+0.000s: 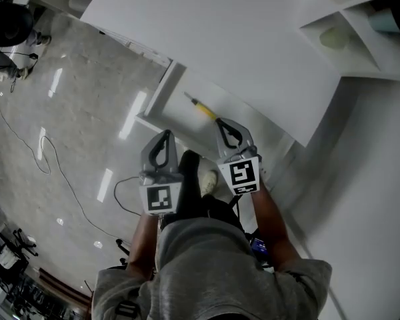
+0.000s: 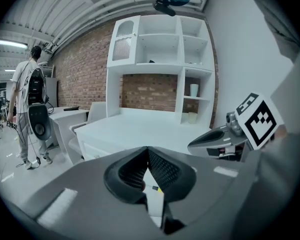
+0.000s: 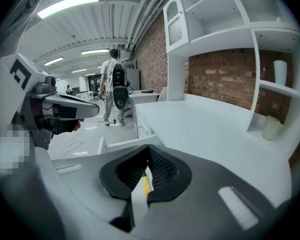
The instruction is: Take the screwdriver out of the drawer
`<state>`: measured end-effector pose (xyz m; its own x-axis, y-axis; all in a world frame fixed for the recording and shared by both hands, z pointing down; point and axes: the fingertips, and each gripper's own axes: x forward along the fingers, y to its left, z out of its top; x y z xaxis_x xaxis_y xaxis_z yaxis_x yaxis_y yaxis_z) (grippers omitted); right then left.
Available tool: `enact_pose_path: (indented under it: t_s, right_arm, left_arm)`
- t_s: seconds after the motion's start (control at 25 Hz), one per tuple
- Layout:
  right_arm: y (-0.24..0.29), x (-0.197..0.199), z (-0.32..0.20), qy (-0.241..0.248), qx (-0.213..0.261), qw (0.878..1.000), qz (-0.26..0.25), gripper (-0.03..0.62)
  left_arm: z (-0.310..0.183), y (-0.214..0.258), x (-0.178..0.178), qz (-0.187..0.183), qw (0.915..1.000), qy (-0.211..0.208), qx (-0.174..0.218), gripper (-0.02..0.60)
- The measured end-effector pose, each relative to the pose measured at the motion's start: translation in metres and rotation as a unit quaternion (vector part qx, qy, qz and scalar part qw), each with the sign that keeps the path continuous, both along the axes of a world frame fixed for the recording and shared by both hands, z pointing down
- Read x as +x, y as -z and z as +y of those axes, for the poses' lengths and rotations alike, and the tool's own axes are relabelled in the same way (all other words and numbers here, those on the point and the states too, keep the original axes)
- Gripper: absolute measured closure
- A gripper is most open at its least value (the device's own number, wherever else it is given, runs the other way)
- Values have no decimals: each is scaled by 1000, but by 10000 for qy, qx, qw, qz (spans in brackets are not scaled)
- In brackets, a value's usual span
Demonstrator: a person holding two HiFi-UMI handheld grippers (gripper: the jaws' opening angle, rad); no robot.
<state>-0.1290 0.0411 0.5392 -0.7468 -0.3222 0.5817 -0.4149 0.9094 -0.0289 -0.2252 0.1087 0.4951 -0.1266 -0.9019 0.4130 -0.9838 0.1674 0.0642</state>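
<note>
Hovering above the open drawer (image 1: 159,97), the left gripper (image 1: 165,134) and right gripper (image 1: 224,123) both have jaws pressed together, empty; the screwdriver (image 1: 203,108) lies inside.

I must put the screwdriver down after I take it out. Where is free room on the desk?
The desk top is bare from its left edge to the shelves; set it there. Crowded: the shelf nook with the cup, and the narrow drawer where the screwdriver lies.
</note>
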Motion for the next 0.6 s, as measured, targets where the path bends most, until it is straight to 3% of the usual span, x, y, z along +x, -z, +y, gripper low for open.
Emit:
enact_pose_path:
  t_s: [0.6]
  right_arm:
    - [-95,-23,-13,434,-484,9960,617,589]
  left_arm:
    - [-20,-72,-17,269,9987,-44,-441,569]
